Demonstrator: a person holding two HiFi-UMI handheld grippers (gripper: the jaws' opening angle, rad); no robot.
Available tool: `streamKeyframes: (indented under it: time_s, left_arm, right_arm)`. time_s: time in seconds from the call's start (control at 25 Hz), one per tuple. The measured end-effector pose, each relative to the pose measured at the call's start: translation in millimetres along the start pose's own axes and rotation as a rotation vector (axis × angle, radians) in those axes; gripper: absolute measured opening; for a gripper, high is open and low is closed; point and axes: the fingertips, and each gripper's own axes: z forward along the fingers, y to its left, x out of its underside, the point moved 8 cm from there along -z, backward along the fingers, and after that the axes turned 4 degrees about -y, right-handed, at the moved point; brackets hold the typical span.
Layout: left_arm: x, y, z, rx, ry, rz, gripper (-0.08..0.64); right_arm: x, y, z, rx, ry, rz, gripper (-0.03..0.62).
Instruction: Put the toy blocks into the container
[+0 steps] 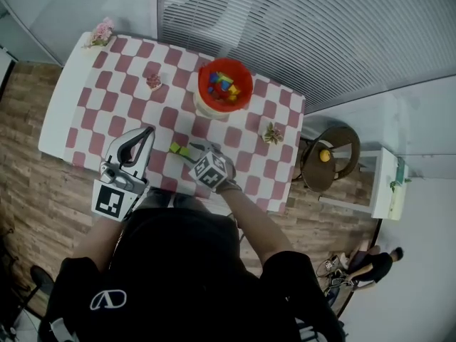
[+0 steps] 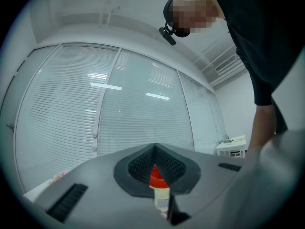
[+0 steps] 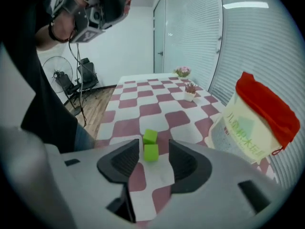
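Observation:
Two small green blocks lie on the red-and-white checked table near its front edge. In the right gripper view they sit one behind the other, the near block and the far block. My right gripper points down at them, open, its jaws either side of the near block without touching it; in the head view the right gripper is just right of the blocks. The red-rimmed container holds several coloured blocks and stands further back; it shows as a pale tub on the right. My left gripper hovers level at the left, shut and empty.
Two tiny potted plants and a pink flower bunch stand on the table. A round stool with a yellow object and a white shelf are to the right. Window blinds run behind the table.

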Motion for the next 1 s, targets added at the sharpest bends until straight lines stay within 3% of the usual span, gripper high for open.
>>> streamKeyframes:
  time_s: [0.48, 0.8, 1.0]
  left_arm:
    - [2, 8, -3, -0.019, 0.004, 0.001, 0.006]
    - [5, 11, -5, -0.034, 0.013, -0.013, 0.006]
    - [4, 10, -2, -0.028, 0.006, -0.011, 0.006]
  right_arm:
    - [22, 5, 51, -0.092, 0.229, -0.109, 0.202]
    - [20, 4, 55, -0.103, 0.26, -0.135, 0.141]
    - [8, 4, 37, -0.083, 0.185, -0.139, 0.14]
